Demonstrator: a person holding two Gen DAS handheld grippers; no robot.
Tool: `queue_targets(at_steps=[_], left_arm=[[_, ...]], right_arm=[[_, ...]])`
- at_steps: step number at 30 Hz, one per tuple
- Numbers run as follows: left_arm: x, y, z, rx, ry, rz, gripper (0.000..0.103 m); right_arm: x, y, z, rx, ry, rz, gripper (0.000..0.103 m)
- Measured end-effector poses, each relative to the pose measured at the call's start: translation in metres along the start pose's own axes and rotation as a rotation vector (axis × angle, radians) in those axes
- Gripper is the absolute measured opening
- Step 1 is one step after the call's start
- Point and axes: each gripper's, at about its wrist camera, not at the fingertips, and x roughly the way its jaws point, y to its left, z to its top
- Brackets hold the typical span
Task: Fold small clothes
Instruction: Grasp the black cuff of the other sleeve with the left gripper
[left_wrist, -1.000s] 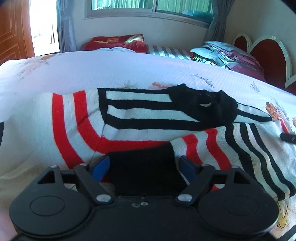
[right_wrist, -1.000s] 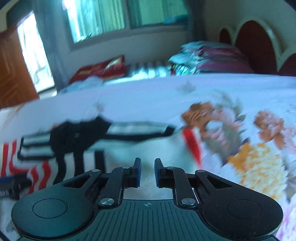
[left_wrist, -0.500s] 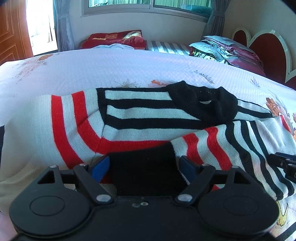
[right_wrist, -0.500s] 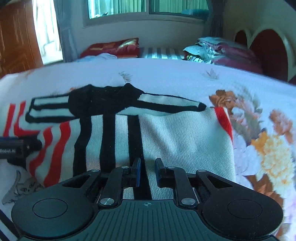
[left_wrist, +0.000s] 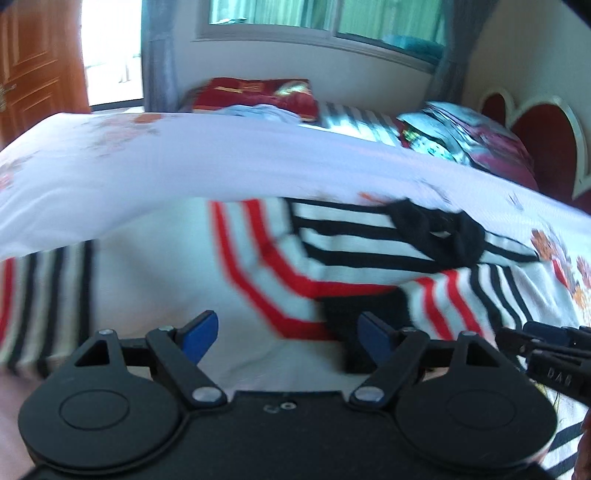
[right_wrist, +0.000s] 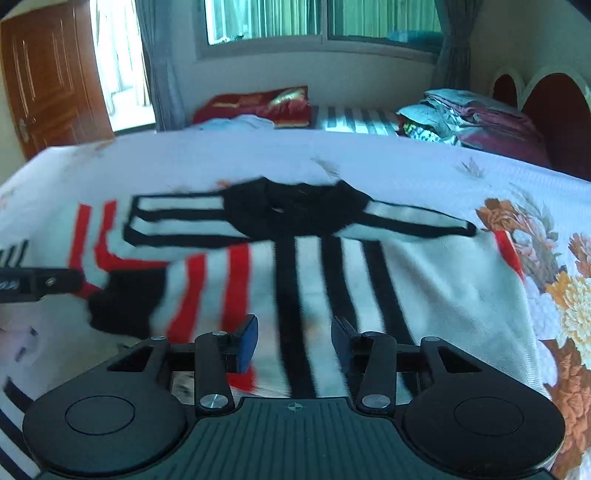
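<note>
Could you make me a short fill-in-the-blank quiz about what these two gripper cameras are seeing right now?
1. The striped sweater lies on a ____ with a flowered cover.
2. Besides black stripes, the sweater has stripes coloured ____.
3. The sweater's collar is coloured ____.
4. The pads on the left gripper are coloured ____.

Missing words: bed; red; black; blue

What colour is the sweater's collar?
Black collar, clearest in the right wrist view.

Sweater — white, red and black stripes; bedsheet floral.
</note>
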Motion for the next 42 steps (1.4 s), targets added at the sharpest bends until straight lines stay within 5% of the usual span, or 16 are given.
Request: queue_targets(at_steps=[17,26,34,37,39,42], left_arm=[[-0.042,0.124,-0.02,-0.16,-0.001,0.141,0.082],[-0.048,0.219,-0.043,-0.419,0.014,0.222,0.082],[-0.038,0.267,-0.045,-0.583,-0.091,0.154,0.08],[-0.034,0.274,-0.046,-0.619,-0.139,0.146,0.058],[-0.031,0.281,-0.046,-0.651,-0.149,0.151,0.028],[-0.029,0.286,-0.047,-0.686,-0.153,0.154,0.009]], right_arm=[[0.015,0.072,0.004,-0.001,-0.011,0.033,0.044],[0.023,0.088,0.006,-0.007,0.017,0.026,0.044],[0.032,0.094,0.008,-0.014,0.031,0.012,0.044],[0.036,0.095,0.006,-0.015,0.037,0.004,0.044],[0.037,0.095,0.006,-0.012,0.035,0.003,0.044],[0.039,0.094,0.006,-0.011,0.036,0.005,0.044]])
